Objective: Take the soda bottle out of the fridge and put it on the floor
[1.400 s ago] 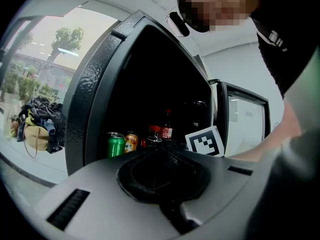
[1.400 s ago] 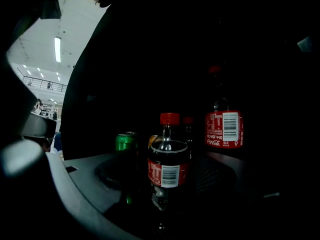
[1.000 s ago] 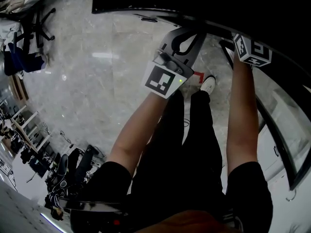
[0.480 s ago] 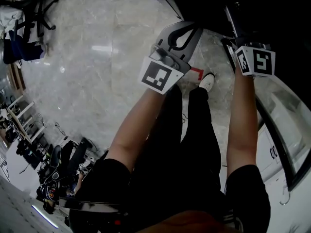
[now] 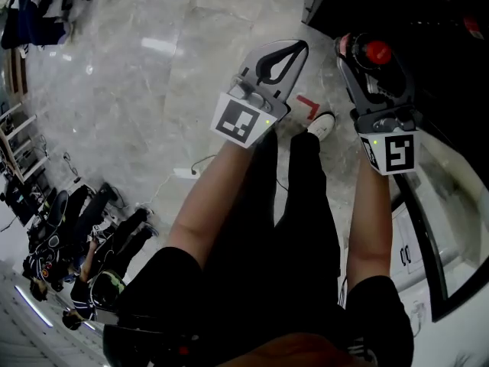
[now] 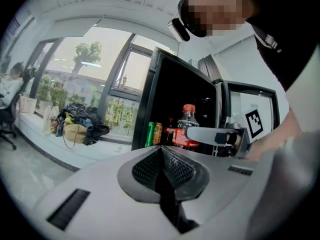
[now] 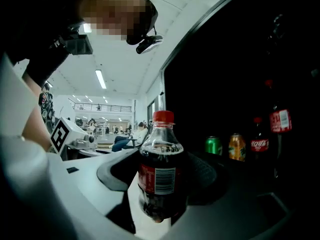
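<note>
The soda bottle [image 7: 160, 176], dark cola with a red cap and red label, stands upright between my right gripper's jaws. My right gripper [image 7: 161, 191] is shut on its body. In the head view the red cap [image 5: 377, 52] shows above the right gripper [image 5: 372, 71], just in front of the dark open fridge [image 5: 428, 21]. My left gripper [image 5: 294, 50] is shut and holds nothing, hanging over the marble floor [image 5: 153, 90] left of the right one. The left gripper view shows its jaws [image 6: 161, 153] pressed together, with the held bottle [image 6: 187, 129] beyond them.
Inside the fridge stand a green can [image 7: 213, 145], an orange can [image 7: 236, 146] and two more cola bottles [image 7: 257, 139]. The fridge's glass door [image 5: 428, 228] hangs open at the right. The person's white shoe [image 5: 322, 124] and a red floor mark [image 5: 309, 105] lie below the grippers.
My right gripper has drawn back out of the dark fridge, and the bottle's red cap now shows in it. The left gripper has stayed shut and drifted slightly.
</note>
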### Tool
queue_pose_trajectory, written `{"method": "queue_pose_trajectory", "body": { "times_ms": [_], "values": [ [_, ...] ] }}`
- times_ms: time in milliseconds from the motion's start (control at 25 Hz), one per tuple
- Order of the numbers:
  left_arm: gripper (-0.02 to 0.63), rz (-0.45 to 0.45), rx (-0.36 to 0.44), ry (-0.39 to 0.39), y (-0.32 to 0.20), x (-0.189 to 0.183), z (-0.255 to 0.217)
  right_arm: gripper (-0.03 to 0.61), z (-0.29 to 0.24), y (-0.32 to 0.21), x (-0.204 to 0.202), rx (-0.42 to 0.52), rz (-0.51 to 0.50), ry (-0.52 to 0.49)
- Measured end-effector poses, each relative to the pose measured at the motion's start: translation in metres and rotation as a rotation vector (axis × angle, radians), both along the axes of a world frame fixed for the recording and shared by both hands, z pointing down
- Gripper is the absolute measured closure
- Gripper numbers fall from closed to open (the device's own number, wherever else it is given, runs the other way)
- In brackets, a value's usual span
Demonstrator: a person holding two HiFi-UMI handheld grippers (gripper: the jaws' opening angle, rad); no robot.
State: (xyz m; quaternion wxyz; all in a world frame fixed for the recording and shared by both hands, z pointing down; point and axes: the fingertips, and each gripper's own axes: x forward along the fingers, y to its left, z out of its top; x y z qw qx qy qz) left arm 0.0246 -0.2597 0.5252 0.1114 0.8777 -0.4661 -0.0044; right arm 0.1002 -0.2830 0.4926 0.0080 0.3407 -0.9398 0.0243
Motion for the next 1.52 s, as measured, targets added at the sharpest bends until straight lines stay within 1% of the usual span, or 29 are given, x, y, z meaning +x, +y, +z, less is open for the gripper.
{"method": "queue_pose_trajectory", "body": {
  "times_ms": [120, 280, 520, 720, 960, 1080, 1160, 1280, 1400, 1520],
  "values": [
    [0.611, -0.064, -0.029, 0.005, 0.011, -0.027, 0.020, 0.279, 0.035, 0.012, -0.027, -0.055, -0.058, -0.013],
    [0.611, -0.105, -0.061, -0.004, 0.030, -0.061, 0.061, 0.279, 0.093, 0.029, -0.064, -0.113, -0.108, 0.001],
    [0.611, -0.134, -0.146, -0.031, 0.051, -0.114, 0.162, 0.279, 0.200, 0.045, -0.121, -0.198, -0.153, 0.027],
    [0.610, -0.141, -0.204, -0.040, 0.061, -0.142, 0.244, 0.279, 0.296, 0.063, -0.151, -0.261, -0.188, 0.085],
    [0.609, -0.103, -0.265, -0.078, 0.067, -0.152, 0.342, 0.279, 0.412, 0.081, -0.164, -0.340, -0.212, 0.136],
    [0.611, -0.055, -0.277, -0.106, 0.067, -0.147, 0.389, 0.279, 0.468, 0.088, -0.164, -0.372, -0.241, 0.171],
    [0.611, -0.022, -0.284, -0.118, 0.066, -0.142, 0.416, 0.279, 0.498, 0.089, -0.164, -0.374, -0.278, 0.197],
    [0.611, 0.001, -0.297, -0.131, 0.065, -0.139, 0.451, 0.279, 0.540, 0.088, -0.168, -0.370, -0.325, 0.237],
    [0.610, 0.016, -0.319, -0.164, 0.069, -0.139, 0.484, 0.279, 0.581, 0.088, -0.171, -0.393, -0.331, 0.261],
    [0.610, 0.014, -0.338, -0.171, 0.071, -0.146, 0.509, 0.279, 0.621, 0.090, -0.174, -0.411, -0.340, 0.274]
  ]
}}
